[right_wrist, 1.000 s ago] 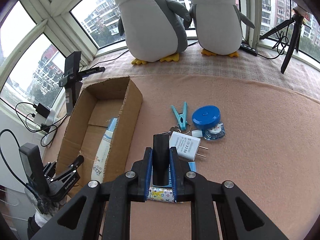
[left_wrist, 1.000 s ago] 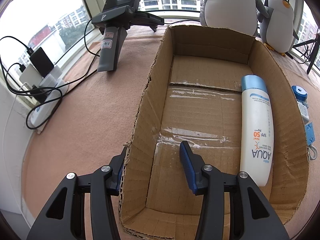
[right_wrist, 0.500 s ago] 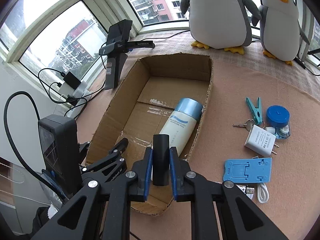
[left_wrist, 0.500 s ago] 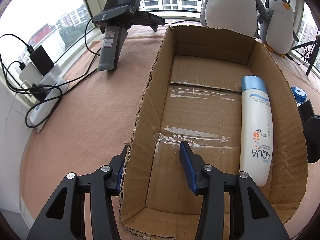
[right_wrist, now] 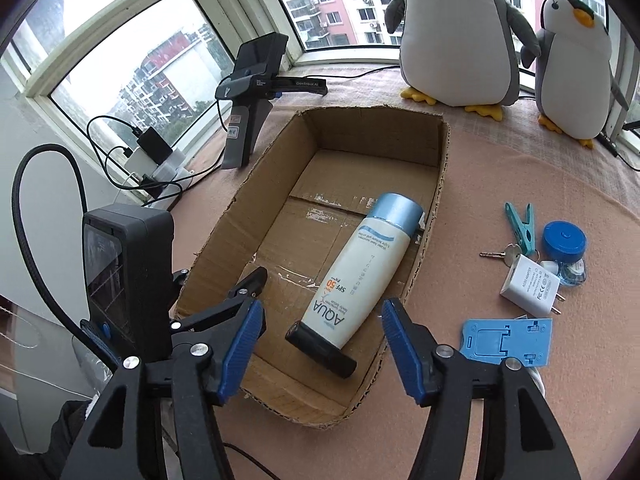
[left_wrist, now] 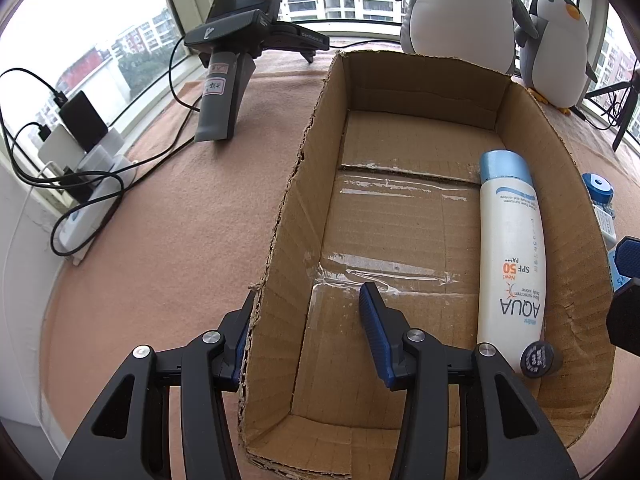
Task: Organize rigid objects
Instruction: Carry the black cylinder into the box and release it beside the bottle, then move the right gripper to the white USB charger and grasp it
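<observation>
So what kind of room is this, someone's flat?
Probably a high-rise flat's bay-window ledge: apartment blocks fill the windows, two plush penguins sit on the covered sill, and a cardboard box holds toiletries.

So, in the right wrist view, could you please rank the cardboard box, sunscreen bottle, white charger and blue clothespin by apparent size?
1. Cardboard box
2. Sunscreen bottle
3. White charger and clothespin: they look alike, and the clothespin lies farther away, so I won't rank them.
</observation>
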Demonstrator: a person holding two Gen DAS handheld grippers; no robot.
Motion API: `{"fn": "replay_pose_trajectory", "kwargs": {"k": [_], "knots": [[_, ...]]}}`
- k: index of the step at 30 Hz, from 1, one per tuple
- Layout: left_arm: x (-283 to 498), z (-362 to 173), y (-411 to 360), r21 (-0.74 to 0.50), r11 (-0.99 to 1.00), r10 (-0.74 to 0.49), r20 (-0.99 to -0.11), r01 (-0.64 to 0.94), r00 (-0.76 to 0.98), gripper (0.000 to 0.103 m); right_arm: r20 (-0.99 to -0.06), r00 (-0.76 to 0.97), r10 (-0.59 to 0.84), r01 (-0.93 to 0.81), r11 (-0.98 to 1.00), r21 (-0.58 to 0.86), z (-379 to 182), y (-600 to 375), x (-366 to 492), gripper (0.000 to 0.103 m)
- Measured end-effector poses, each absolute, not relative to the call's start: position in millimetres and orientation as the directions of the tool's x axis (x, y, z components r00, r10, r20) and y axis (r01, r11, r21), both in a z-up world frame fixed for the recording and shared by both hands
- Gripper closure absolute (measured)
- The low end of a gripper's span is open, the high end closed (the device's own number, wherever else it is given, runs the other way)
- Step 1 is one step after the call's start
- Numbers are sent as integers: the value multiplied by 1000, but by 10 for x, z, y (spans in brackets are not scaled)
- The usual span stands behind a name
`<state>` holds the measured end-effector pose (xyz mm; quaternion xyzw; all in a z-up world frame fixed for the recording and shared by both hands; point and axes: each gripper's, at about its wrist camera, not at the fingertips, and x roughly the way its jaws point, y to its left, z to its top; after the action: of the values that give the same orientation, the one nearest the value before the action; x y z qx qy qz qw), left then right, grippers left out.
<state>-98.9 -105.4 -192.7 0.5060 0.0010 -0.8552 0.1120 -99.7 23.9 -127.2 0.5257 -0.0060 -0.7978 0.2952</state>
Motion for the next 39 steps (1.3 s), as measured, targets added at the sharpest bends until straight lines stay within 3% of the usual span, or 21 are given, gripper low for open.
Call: {"fn": "replay_pose_trajectory", "kwargs": {"k": [12, 28, 39], "knots": [[-988, -1929, -1056, 109, -975, -189, -866, 193, -463, 58, -847, -307, -433, 408, -864, 294, -1264, 451, -1069, 43], [-976, -1932, -1069, 106, -975, -186, -866, 193, -464, 58, -886, -351, -302, 156, -952, 262, -1414, 1307, -1460, 41], [-966, -1933, -1061, 101, -976, -182, -866, 194, -465, 58, -927, -227, -298, -2, -952, 307, -1795, 1579, -1841, 39]]}}
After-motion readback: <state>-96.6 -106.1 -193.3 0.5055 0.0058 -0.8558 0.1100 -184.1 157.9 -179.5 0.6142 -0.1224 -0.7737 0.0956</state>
